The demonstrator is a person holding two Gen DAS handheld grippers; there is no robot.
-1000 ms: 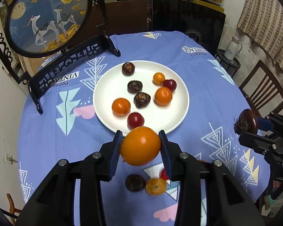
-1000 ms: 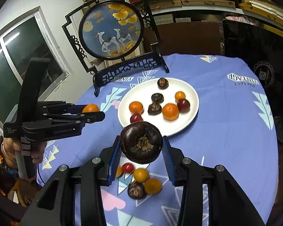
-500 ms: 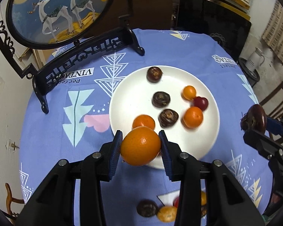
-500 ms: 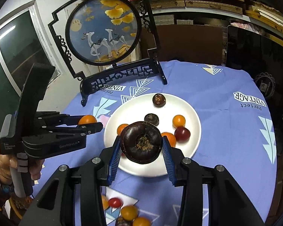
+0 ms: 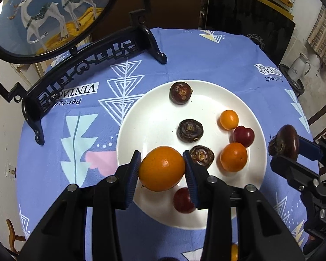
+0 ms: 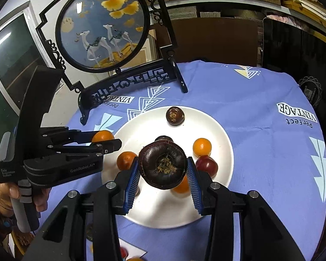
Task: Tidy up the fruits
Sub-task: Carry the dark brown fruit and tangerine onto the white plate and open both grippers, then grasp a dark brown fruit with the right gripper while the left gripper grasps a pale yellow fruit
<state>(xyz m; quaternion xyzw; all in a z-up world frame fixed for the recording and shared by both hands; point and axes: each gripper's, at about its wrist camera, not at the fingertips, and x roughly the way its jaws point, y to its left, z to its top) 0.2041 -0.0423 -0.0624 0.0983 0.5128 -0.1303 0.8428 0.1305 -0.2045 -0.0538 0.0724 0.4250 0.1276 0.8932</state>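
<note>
My left gripper (image 5: 162, 168) is shut on a large orange (image 5: 162, 168) and holds it above the near left part of the white plate (image 5: 156, 117). My right gripper (image 6: 163, 167) is shut on a dark mangosteen (image 6: 163, 165) above the plate (image 6: 219, 126); it also shows in the left wrist view (image 5: 284, 143) at the right. On the plate lie several fruits: dark mangosteens (image 5: 190, 130), small oranges (image 5: 233, 156) and red plums (image 5: 243, 136).
A round deer picture on a black carved stand (image 5: 84, 65) stands at the table's back left. The blue patterned cloth (image 5: 217, 61) covers the round table. A few loose fruits (image 5: 234, 252) lie near the front edge. A chair (image 5: 323, 117) and a white jug (image 5: 298, 67) stand to the right.
Both grippers have moved forward over the plate with their fruits still held. The loose fruits on the cloth have slid towards the bottom edge of both views.
</note>
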